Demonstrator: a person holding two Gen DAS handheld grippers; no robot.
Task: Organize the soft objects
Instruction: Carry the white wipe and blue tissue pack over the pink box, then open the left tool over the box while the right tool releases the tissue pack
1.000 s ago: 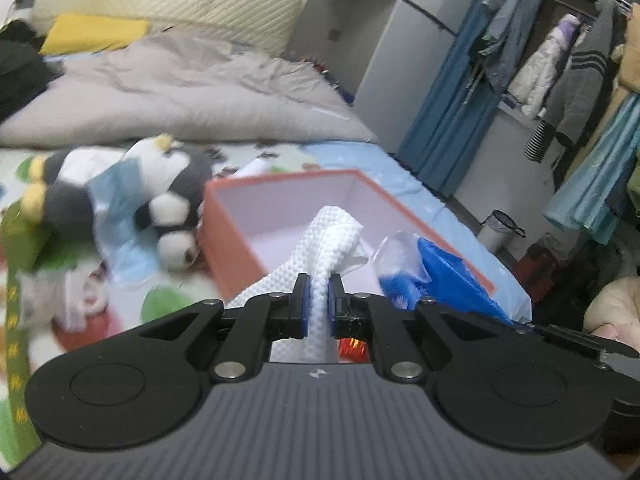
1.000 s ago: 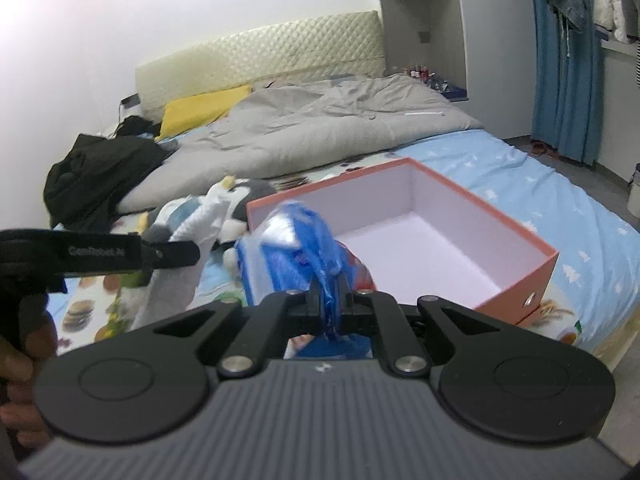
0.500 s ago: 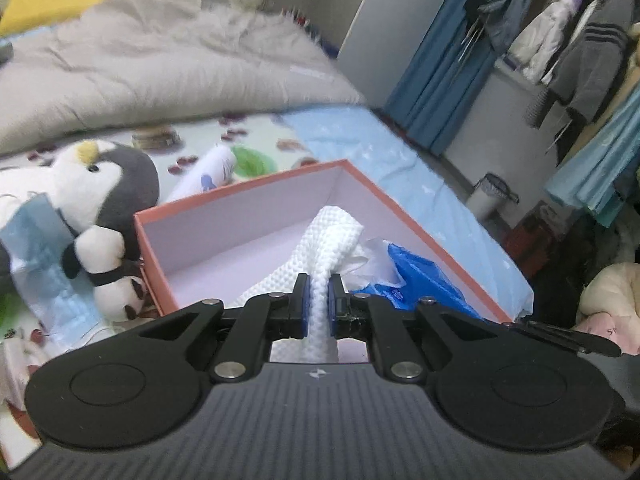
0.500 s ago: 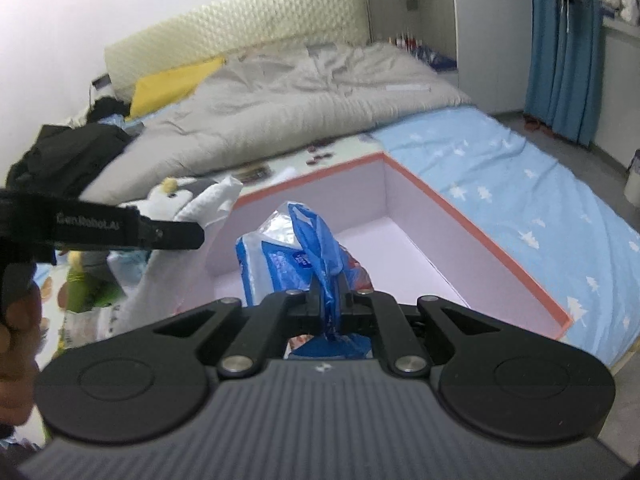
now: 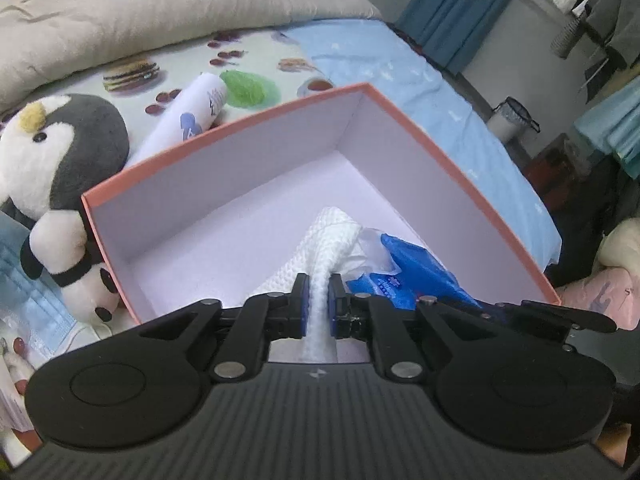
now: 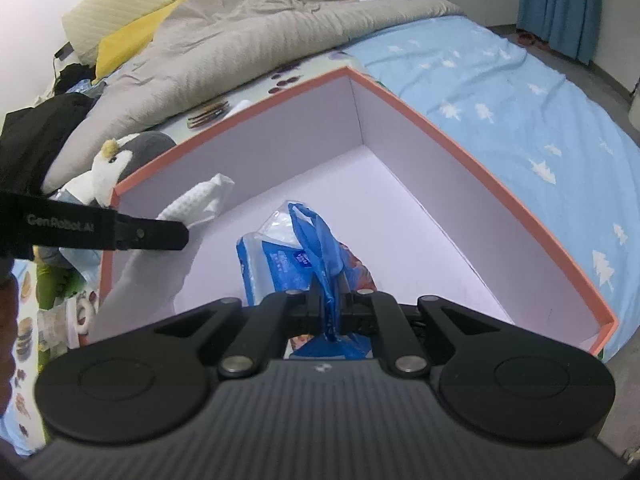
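Bed: box point(image 5: 460, 168) interior roomy; left jaws clamp towel point(image 5: 320, 248), right clamp blue bag point(image 6: 316, 248).

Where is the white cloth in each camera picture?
Left wrist view: the white cloth is low in the middle, pinched in the left gripper, over the box.
Right wrist view: the same cloth is at the left, hanging from the black finger that reaches in from the left edge.
Shared landmark: the orange box.
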